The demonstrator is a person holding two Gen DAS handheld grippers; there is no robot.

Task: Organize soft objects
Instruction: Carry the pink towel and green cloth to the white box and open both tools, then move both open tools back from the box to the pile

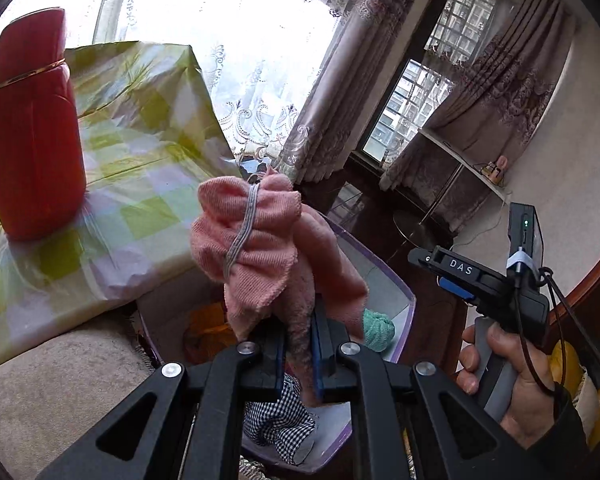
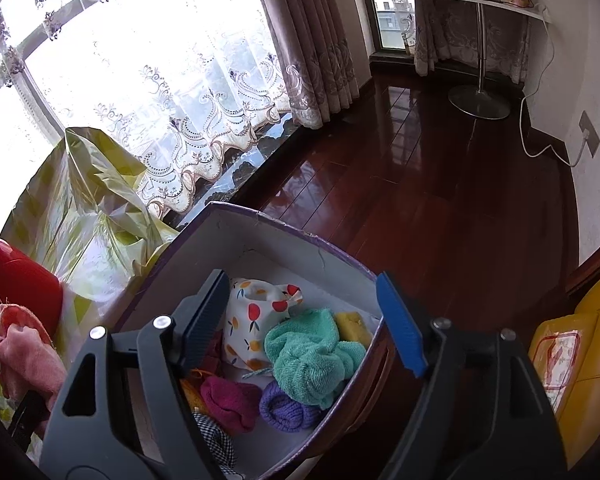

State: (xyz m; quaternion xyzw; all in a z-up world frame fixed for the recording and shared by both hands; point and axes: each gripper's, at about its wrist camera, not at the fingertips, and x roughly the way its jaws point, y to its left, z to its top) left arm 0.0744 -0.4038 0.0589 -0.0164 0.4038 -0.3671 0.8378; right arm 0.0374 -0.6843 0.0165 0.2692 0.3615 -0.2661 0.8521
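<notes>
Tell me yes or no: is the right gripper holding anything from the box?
No, the right gripper hangs open above the box, nothing between its fingers, and the teal towel lies untouched below.

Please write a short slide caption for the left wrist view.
Left claw clamps a banded pink knitted cloth above the purple-rimmed box.

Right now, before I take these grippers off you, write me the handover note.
Left gripper: shut on the pink cloth, held up over the purple box.
Right gripper: open, empty, above the box.
Done, in the box: green towel, fruit-print cloth, magenta roll, purple roll, yellow sponge, checked cloth.
Left: drop the pink cloth in.
</notes>
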